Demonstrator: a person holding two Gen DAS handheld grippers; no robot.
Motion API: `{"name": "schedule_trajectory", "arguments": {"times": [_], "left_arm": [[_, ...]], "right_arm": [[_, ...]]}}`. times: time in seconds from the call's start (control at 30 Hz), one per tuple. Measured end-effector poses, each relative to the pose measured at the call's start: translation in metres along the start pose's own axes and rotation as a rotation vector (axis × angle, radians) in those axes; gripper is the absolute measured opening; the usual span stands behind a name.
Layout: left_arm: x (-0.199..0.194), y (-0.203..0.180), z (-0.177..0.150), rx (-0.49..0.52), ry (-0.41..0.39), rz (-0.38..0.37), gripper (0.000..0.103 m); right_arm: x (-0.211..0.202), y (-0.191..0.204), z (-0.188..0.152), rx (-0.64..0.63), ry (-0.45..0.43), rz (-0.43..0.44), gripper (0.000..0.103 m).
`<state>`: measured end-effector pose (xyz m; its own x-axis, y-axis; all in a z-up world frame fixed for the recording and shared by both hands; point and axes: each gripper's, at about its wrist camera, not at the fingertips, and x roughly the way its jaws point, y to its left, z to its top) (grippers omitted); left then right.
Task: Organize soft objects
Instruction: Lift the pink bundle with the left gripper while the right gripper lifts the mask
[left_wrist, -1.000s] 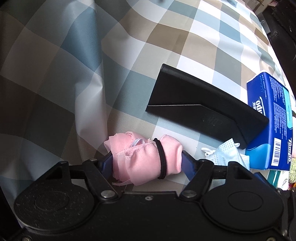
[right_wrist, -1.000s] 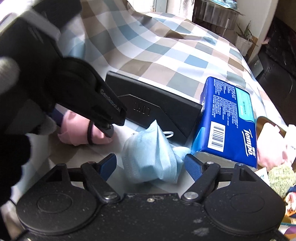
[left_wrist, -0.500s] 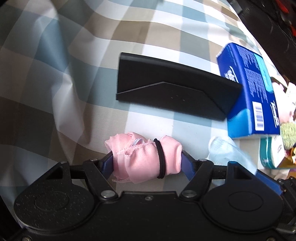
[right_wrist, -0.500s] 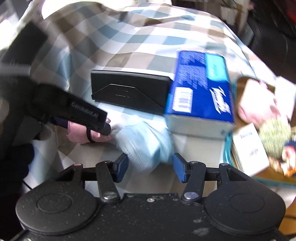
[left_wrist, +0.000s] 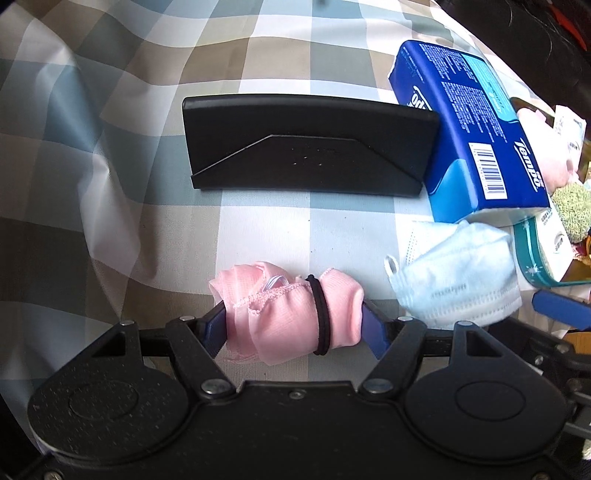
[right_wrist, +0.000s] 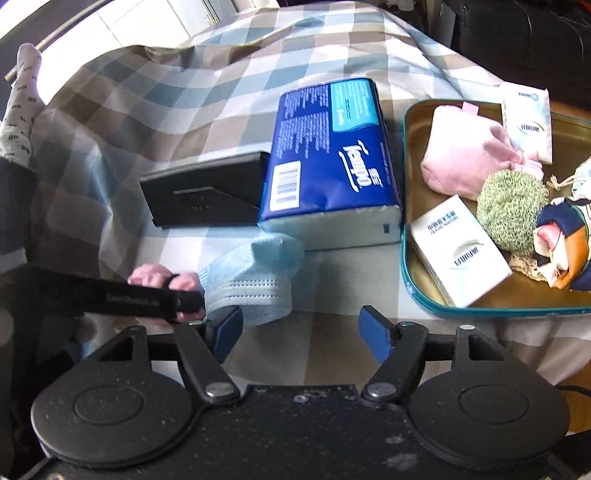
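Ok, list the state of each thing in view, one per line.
Pink roll: banded, clamped in left gripper.
Blue mask: crumpled on the cloth, touching the right gripper's left finger; jaws opening, not gripping it.
Tissue pack: sealed, lying flat.
Black stand: propped up.
Tray: partly filled.

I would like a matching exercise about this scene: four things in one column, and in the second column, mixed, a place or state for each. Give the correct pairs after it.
Things
1. pink cloth roll
2. light blue face mask
3. green scrubber
4. black stand

Places or states
A. lies inside the teal-rimmed tray
B. clamped in the left gripper
C. stands against the blue tissue pack
D. on the cloth, touching only one finger of the opening right gripper

Pairs: 1-B, 2-D, 3-A, 4-C
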<state>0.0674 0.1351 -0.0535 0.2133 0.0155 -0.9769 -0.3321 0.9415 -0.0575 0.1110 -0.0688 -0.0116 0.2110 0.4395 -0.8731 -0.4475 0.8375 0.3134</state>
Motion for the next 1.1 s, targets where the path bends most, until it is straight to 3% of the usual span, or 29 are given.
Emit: {"name": "schedule_trajectory", "arguments": {"times": [0.17,0.43,0.97,1.03,1.1], "left_arm": [[0.001,0.002,-0.002,-0.021,0.005,-0.023,0.067],[-0.002,0.001,-0.007,-0.030,0.005,-0.057,0.067],[-0.006,0.003,-0.011,-0.024,-0.002,-0.068,0.067],[-0.007,0.003,-0.011,-0.022,-0.003,-0.069,0.067],[-0.006,0.003,-0.011,-0.022,-0.003,-0.070,0.067]], "right_arm": [[-0.003,0.007,0.010,0.032,-0.045,0.016,0.077],[0.014,0.020,0.023,0.056,-0.046,-0.005,0.083],[0.053,0.032,0.045,0.188,0.031,0.043,0.085],[0.054,0.032,0.045,0.187,0.025,0.046,0.082],[0.054,0.032,0.046,0.178,0.031,0.056,0.069]]}}
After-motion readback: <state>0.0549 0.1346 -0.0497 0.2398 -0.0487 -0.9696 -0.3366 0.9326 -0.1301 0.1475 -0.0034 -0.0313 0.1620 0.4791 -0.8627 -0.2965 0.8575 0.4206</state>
